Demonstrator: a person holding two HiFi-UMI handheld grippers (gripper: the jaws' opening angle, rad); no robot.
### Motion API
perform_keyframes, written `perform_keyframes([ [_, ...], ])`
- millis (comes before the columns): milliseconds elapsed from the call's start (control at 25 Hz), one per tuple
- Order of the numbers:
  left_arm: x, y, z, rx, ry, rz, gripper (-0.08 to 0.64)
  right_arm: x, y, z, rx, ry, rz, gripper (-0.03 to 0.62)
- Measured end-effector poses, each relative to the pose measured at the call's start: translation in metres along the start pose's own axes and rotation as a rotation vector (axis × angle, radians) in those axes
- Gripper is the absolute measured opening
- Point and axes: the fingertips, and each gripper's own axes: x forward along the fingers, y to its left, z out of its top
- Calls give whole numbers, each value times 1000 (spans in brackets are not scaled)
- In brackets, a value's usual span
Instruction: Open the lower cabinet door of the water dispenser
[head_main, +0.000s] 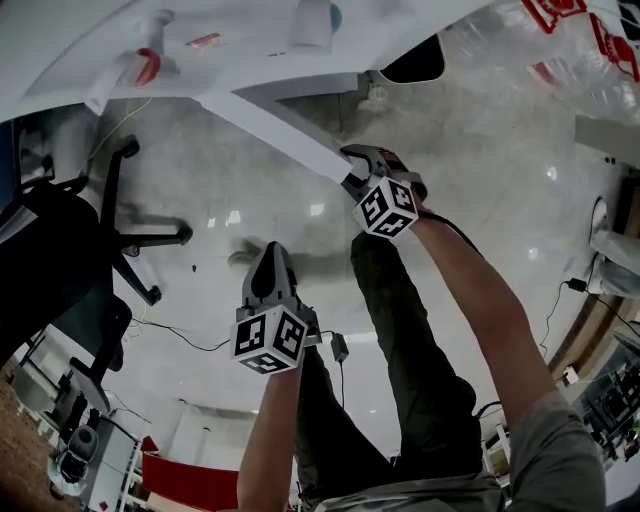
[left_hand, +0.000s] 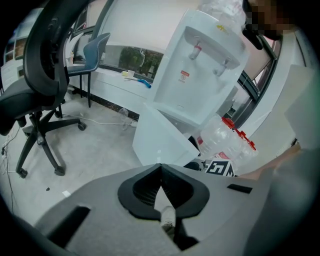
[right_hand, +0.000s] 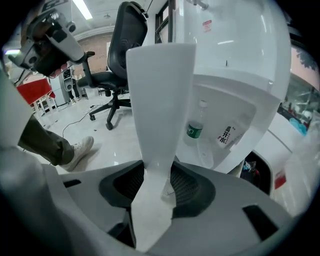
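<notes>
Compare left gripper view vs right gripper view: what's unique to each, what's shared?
Left only: two taps, clear bottles with red caps, a blue chair; left tool shut, empty. Right only: a small green-labelled bottle inside the cabinet, a white shoe, right tool clamped on the door. Both: the white water dispenser, that open door, the black office chair.

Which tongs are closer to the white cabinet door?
Right. The right tongs grip the edge of the cabinet door; the left tongs, shut and empty, hang short of it, not touching.
</notes>
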Motion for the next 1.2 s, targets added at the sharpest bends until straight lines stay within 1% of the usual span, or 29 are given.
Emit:
perform_keyframes([
  [160,-6,25,-6,-8,11,-5,8,4,17,5,58,15,-39,170],
  [440,-22,81,-6,-9,31,-3,8,13,44,17,146,44,-110,170],
  [680,-35,118,-3,-4,41,-9,8,21,67,29,218,52,-162,170],
  [1200,-49,165,-8,-19,68,-21,8,44,108,59,370,74,-283,169],
])
